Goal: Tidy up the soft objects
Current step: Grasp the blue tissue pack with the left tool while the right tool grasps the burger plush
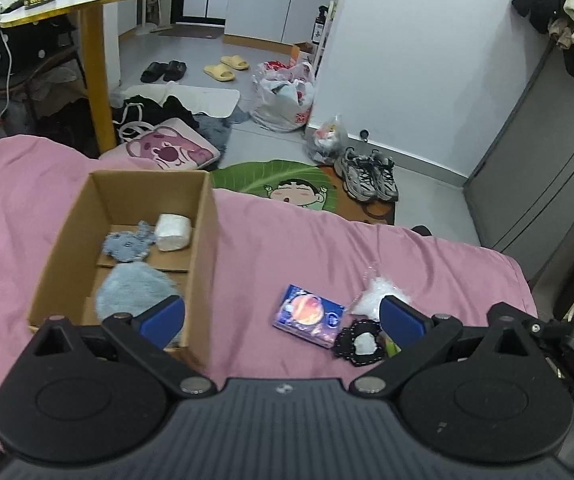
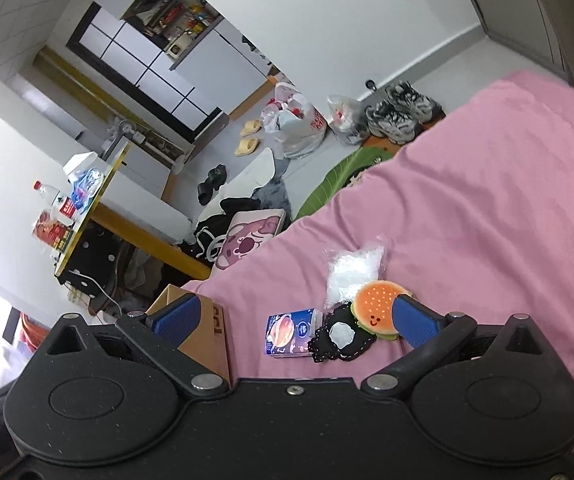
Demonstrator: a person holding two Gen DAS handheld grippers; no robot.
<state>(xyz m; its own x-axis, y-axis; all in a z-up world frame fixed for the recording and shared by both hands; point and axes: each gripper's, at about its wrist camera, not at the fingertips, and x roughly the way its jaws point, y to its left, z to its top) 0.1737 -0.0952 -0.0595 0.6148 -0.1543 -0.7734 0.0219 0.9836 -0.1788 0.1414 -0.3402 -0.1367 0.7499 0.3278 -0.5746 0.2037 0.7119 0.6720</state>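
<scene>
An open cardboard box (image 1: 67, 256) stands on the pink bed cover and holds a blue fluffy pad (image 1: 135, 294), a grey-blue knitted piece (image 1: 129, 242) and a white soft block (image 1: 173, 232). To its right on the cover lie a tissue pack (image 1: 309, 316), a black-and-white plush patch (image 1: 361, 342) and a clear bag of white stuffing (image 1: 379, 296). My left gripper (image 1: 283, 314) is open and empty above the box's near right corner. My right gripper (image 2: 295, 316) is open and empty above the tissue pack (image 2: 291, 332), black patch (image 2: 343, 336), hamburger plush (image 2: 379, 308) and stuffing bag (image 2: 353, 270).
The bed's far edge (image 1: 307, 208) drops to a floor with a green rug (image 1: 271, 178), sneakers (image 1: 367, 174), plastic bags (image 1: 287, 98), a pink bear cushion (image 1: 167, 150) and slippers. A yellow-legged table (image 1: 95, 68) stands at the left. The box's side (image 2: 207, 332) shows in the right wrist view.
</scene>
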